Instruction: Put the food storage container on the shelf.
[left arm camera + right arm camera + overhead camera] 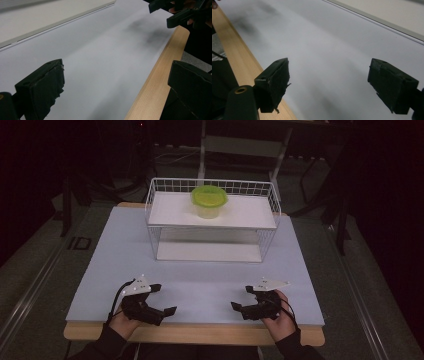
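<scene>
While both grippers rest low at the near edge of the surface, no step is judged begun: this reads as the opening pause before a reach. Table [200, 285]: pale blue-grey top on a wooden board whose light wood lip shows along the near edge; dark floor and dim furniture frames beyond the far edge. Wire rack [212, 220]: white, two white shelves, standing at the middle of the far edge. Container [209, 201]: translucent tub with a lime-green lid, upright on the rack's upper shelf, toward its back, well apart from both grippers. Left gripper [160, 299]: near-left corner, jaws spread wide, nothing between them, aimed inward. Right gripper [242, 297]: near-right corner, jaws likewise parted and empty, facing the left one. Next move, as judged: one gripper lifts, travels forward over the rack's wire rim, and comes down around the container.
</scene>
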Action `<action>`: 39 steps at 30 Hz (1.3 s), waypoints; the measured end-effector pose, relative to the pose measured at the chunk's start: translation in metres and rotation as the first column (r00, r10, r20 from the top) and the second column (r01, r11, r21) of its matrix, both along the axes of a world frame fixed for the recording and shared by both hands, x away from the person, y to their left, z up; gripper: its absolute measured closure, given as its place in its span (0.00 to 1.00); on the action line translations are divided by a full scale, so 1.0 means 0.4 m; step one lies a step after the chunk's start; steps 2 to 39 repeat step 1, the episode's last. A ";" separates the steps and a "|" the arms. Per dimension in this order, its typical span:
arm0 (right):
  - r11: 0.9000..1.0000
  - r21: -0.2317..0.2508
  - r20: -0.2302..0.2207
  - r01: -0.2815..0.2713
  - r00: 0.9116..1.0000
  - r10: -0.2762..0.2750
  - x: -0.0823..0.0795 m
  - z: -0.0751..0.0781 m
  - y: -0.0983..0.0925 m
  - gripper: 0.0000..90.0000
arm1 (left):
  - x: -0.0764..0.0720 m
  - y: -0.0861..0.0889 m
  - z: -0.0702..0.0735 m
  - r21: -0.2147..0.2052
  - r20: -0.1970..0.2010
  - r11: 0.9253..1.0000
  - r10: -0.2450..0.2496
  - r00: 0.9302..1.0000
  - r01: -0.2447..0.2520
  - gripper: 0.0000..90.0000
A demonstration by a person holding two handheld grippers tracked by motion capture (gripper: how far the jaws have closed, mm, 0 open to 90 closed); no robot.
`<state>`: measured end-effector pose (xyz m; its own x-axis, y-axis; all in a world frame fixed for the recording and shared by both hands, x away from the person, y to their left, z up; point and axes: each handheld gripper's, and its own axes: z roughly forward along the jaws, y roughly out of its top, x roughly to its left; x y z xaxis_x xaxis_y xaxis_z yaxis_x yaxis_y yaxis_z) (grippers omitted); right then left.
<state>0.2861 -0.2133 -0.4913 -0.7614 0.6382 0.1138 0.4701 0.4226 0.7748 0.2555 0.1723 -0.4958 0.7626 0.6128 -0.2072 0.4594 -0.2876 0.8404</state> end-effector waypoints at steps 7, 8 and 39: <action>1.000 0.002 -0.006 -0.001 1.000 0.001 0.000 0.000 0.000 0.19 | 0.000 0.000 0.000 -0.002 0.000 1.000 -0.003 1.000 0.003 0.02; 1.000 0.002 -0.006 -0.001 1.000 0.001 0.000 0.000 0.000 0.19 | 0.000 0.000 0.000 -0.002 0.000 1.000 -0.003 1.000 0.003 0.02; 1.000 0.002 -0.006 -0.001 1.000 0.001 0.000 0.000 0.000 0.19 | 0.000 0.000 0.000 -0.002 0.000 1.000 -0.003 1.000 0.003 0.02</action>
